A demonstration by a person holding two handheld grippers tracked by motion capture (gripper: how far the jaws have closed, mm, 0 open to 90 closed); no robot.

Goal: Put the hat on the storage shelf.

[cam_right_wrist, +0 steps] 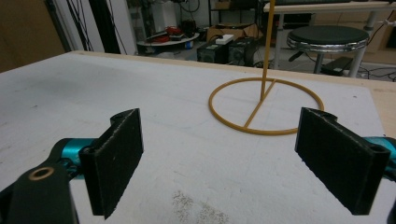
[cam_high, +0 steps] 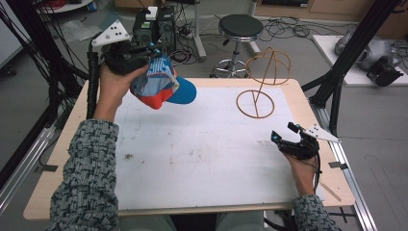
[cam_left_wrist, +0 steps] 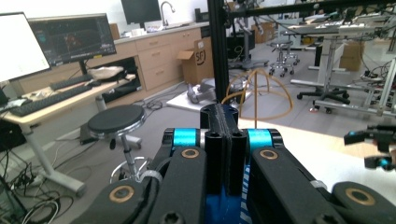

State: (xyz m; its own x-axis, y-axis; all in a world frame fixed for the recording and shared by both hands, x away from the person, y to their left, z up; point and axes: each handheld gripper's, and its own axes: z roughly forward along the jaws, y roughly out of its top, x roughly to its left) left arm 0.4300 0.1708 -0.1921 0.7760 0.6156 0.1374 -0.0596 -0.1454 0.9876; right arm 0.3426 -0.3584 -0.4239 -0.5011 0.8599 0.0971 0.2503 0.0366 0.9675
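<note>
1. High view showed the table (cam_high: 72,159) as the largest thing, its white surface running nearly to every edge.
2. Next in size, the wire hat stand (cam_high: 257,91) stood by the far right corner, its ring base flat on the surface and its looped top rising past the far edge.
3. A blue and orange cap (cam_high: 163,86) hung in the air above the far left corner (brim pointing right), clear of the surface.
4. Gripping it, the left gripper (cam_high: 151,53) had its jaws pressed together on the cap's fabric.
5. Smallest, the right gripper (cam_high: 285,136) rested near the right edge, jaws spread wide with nothing between them, well apart from the cap.
</note>
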